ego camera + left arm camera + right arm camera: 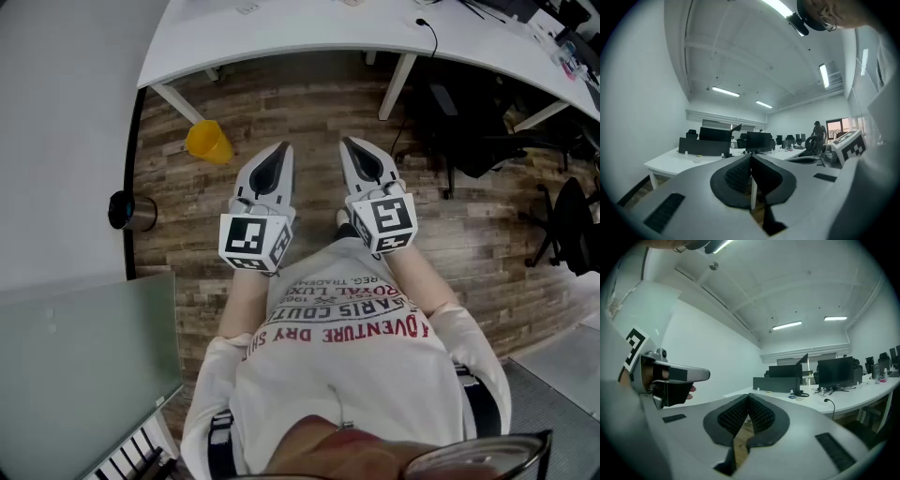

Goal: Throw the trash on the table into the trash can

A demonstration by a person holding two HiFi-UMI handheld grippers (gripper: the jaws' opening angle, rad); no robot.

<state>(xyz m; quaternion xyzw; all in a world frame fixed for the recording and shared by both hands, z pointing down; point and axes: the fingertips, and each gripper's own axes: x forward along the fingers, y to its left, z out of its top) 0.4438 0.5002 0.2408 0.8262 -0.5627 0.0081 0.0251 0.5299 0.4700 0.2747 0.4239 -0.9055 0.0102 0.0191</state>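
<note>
Left gripper (279, 150) and right gripper (350, 145): jaws fully together, empty, carried side by side, apparently awaiting approach. Trash can (208, 142) stands under the table (281, 37) corner.

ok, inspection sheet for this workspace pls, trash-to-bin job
Surface: long white table, mostly bare; small items at its far edge too small to identify.
Job's things: yellow plastic bin on the wood-plank floor near a table leg; no trash made out.
Clutter: dark-topped metal cylinder on the floor by the wall.
Grippers: left gripper and right gripper both shut, nothing between the jaws.
Cables: black cable on the table near its edge.
Surroundings: black office chairs; black monitors on desks.
</note>
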